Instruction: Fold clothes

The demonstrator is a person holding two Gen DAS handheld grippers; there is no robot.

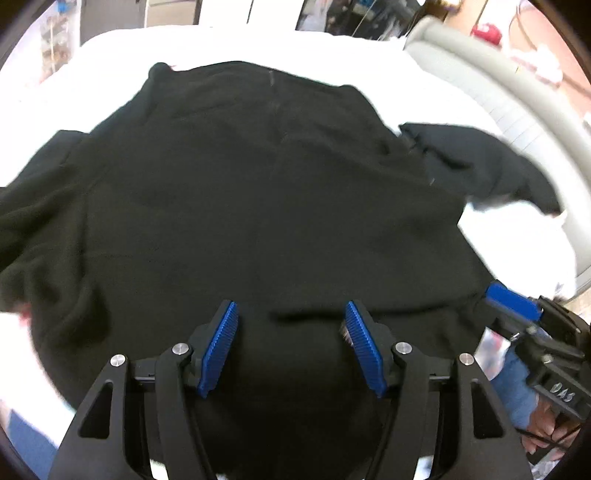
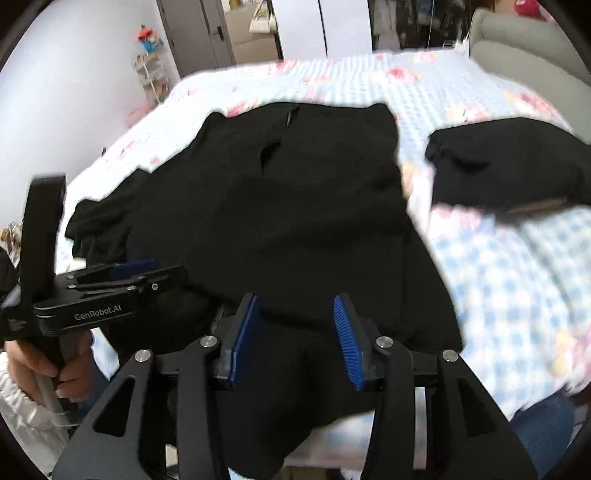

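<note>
1. The room: a pale wall (image 2: 74,92) on the left, a grey door (image 2: 195,33) and cluttered shelving behind, with a small white rack (image 2: 151,77) of items standing by the wall.
2. The bed (image 2: 498,258) fills most of both views; its cover is a blue-and-white check with pink flowers, and a grey padded headboard (image 1: 517,96) curves along the right.
3. A black garment (image 2: 277,206) lies spread flat across the bed, its near hem at the bed's edge beneath both grippers.
4. A second, smaller black piece (image 2: 517,162) lies bunched just beside it on the right.
5. The left gripper (image 1: 291,345) hovers over the near hem, blue pads apart, holding nothing.
6. The right gripper (image 2: 295,341) does likewise, jaws apart.
</note>
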